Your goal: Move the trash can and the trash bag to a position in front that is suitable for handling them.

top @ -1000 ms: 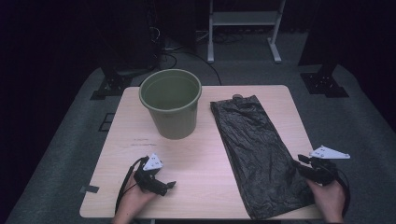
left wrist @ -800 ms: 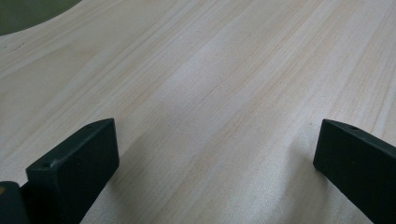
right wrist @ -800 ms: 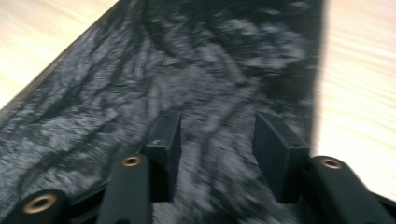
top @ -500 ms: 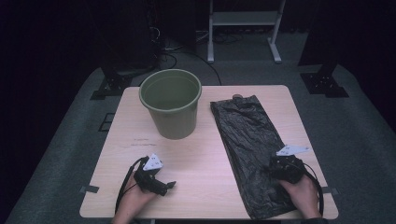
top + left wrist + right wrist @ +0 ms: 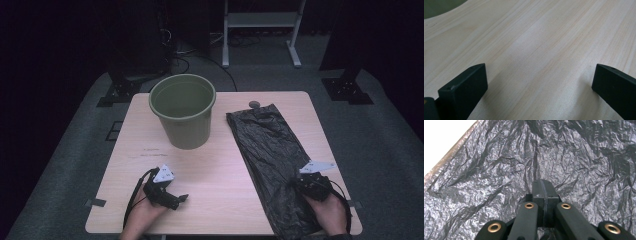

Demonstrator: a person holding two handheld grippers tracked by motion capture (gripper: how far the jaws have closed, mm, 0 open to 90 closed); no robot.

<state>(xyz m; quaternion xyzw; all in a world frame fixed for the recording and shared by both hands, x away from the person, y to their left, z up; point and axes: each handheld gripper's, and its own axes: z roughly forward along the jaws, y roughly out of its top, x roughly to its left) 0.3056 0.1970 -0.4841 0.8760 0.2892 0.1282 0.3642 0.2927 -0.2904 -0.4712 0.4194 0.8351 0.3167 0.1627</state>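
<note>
A black plastic bag (image 5: 270, 160) is laid flat along the right half of the table (image 5: 210, 200), beside a green bucket (image 5: 183, 110). The right gripper (image 5: 543, 185) is set down on the near end of the bag, its jaws pressed together after having just been closing; whether a fold of film is pinched cannot be told. The left gripper (image 5: 539, 82) is held over bare wood, jaws spread wide

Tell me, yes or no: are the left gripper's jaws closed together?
No, the left gripper has its jaws wide apart over bare table.
</note>
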